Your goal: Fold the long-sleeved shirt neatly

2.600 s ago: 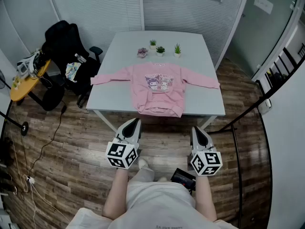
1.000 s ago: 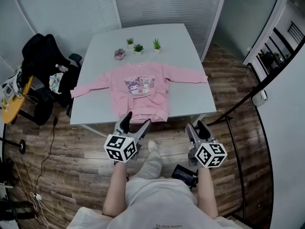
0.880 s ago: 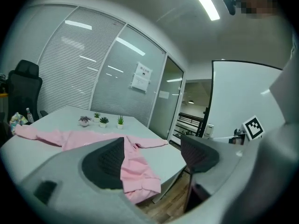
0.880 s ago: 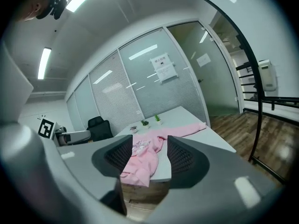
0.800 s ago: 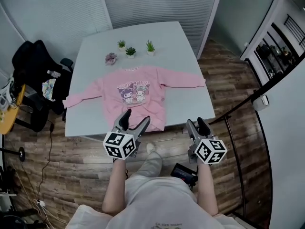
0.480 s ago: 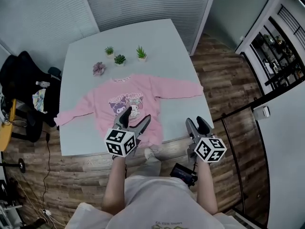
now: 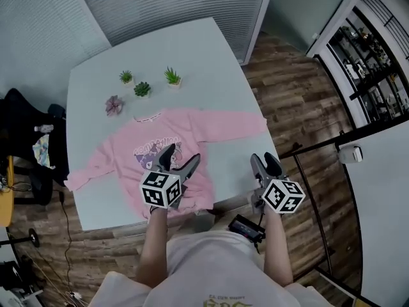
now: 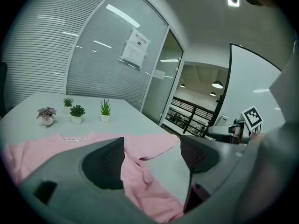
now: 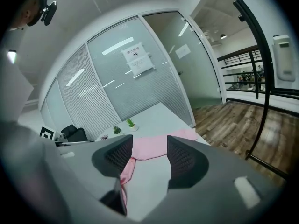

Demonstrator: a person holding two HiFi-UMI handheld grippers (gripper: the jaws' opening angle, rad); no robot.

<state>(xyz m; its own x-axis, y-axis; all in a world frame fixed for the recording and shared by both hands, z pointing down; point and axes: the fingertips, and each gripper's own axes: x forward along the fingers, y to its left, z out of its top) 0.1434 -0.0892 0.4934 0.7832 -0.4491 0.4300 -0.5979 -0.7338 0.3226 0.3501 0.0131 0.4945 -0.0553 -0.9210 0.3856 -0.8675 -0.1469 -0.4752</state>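
A pink long-sleeved shirt (image 7: 153,142) with a cartoon print lies spread flat, front up, on the white table (image 7: 204,62), sleeves out to both sides. My left gripper (image 7: 181,155) hovers open above the shirt's lower right hem, with nothing between its jaws. In the left gripper view the shirt (image 8: 145,171) shows between the open jaws of the left gripper (image 8: 152,153). My right gripper (image 7: 264,160) is open and empty at the table's near right corner, clear of the cloth. In the right gripper view, the right sleeve (image 9: 147,146) lies beyond the jaws of that gripper (image 9: 149,155).
Three small potted plants (image 7: 142,88) stand on the table beyond the collar. A black chair (image 7: 25,120) is left of the table, a black railing (image 7: 332,139) on the right. Glass walls with blinds stand behind the table. A black device (image 7: 246,228) hangs at the person's waist.
The person has stepped up to the table. Both grippers moved forward from over the floor to the near table edge, the left one now above the shirt's hem.
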